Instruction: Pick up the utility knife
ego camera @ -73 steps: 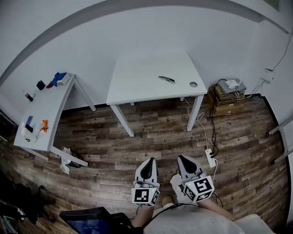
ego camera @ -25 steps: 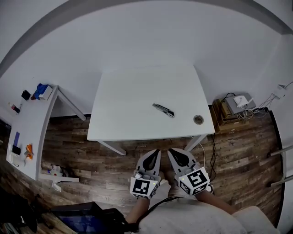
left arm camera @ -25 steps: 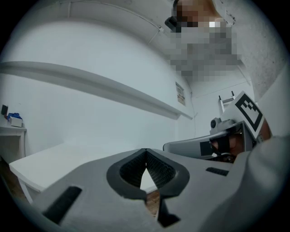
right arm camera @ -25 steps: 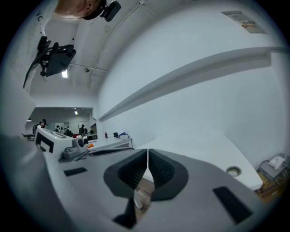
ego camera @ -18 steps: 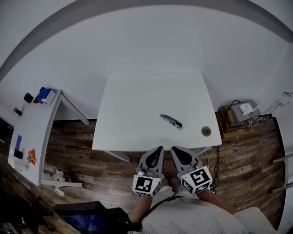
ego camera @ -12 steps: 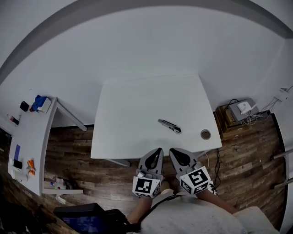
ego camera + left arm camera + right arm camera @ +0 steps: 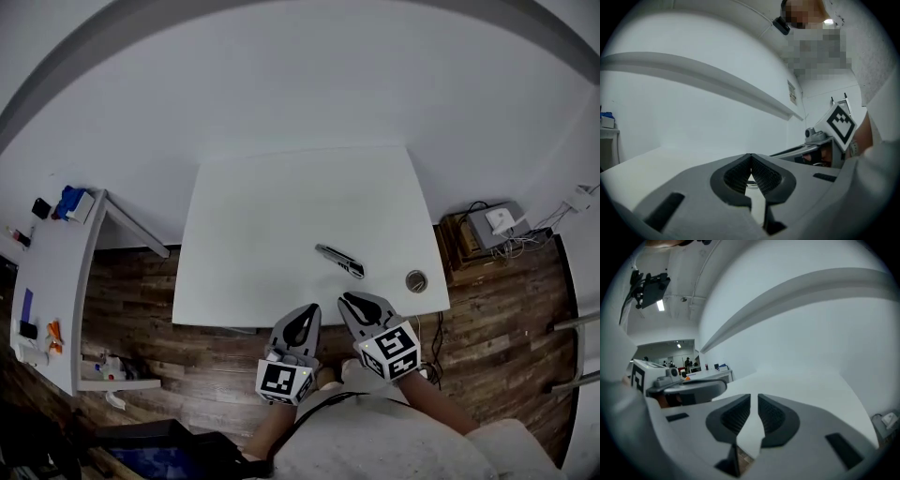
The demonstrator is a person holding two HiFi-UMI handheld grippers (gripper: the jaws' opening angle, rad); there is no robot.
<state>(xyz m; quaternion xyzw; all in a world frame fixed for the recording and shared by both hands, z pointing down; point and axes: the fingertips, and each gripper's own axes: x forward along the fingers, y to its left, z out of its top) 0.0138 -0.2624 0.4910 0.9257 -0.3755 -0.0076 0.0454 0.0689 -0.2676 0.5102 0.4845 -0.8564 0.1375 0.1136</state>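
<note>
The utility knife (image 7: 339, 262), dark with a silver band, lies slantwise on the white table (image 7: 253, 234), toward its front right. Both grippers hover at the table's front edge, short of the knife. In the head view my left gripper (image 7: 307, 311) sits left of and below the knife. In the left gripper view the left gripper (image 7: 750, 157) has its tips touching, with nothing between them. My right gripper (image 7: 349, 300) is nearest the knife, just in front of it. Seen in its own view, the right gripper (image 7: 753, 399) is shut with only a thin slit between the pads and holds nothing.
A small round ring (image 7: 415, 280) lies on the table right of the knife. A side table (image 7: 47, 272) with small items stands at the left. A box with cables (image 7: 492, 223) sits on the wooden floor (image 7: 131, 281) at the right.
Both grippers have come forward from over the floor to the table's front edge. The right one has advanced further and now points at the knife. The table fills more of the head view.
</note>
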